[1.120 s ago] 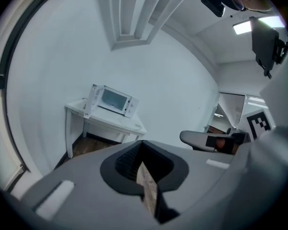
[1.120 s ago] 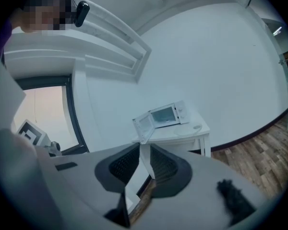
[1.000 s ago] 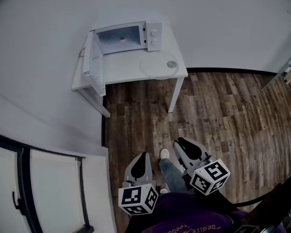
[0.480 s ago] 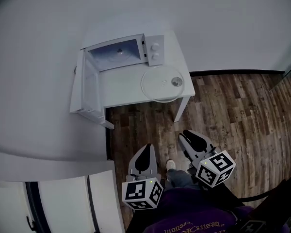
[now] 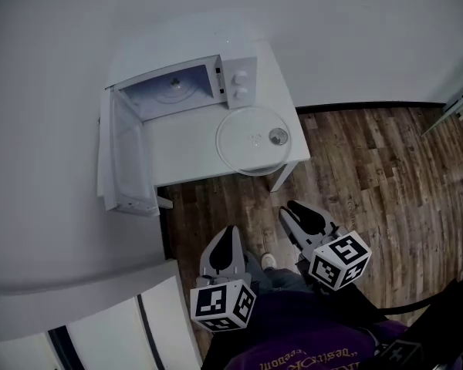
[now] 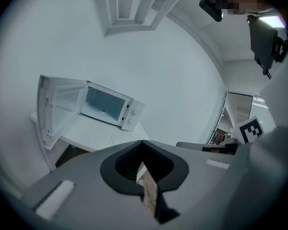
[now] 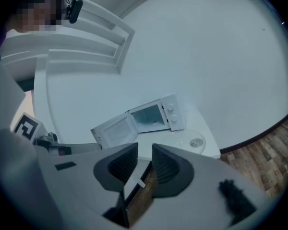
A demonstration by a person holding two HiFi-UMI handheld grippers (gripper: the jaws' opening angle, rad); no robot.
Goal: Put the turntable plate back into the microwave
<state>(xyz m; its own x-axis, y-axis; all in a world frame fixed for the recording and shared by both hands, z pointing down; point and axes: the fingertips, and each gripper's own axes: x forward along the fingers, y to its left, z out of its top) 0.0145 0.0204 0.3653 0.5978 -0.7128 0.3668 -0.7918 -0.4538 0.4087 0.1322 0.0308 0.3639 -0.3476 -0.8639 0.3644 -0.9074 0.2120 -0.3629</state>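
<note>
The clear glass turntable plate lies flat on the white table, near its front right corner, with a small round piece on it. Behind it stands the white microwave, its door swung wide to the left and the cavity showing. Both grippers hang over the wooden floor, short of the table. My left gripper is shut and empty. The jaws of my right gripper have just been opening, with nothing between them. The right gripper view also shows the plate beside the microwave.
The open microwave door overhangs the table's left front edge. A white cabinet fills the lower left. Wooden floor spreads to the right of the table. My shoe shows between the grippers.
The table and microwave have come closer and sit larger in the head view. Both grippers have moved forward toward the table, still over the floor.
</note>
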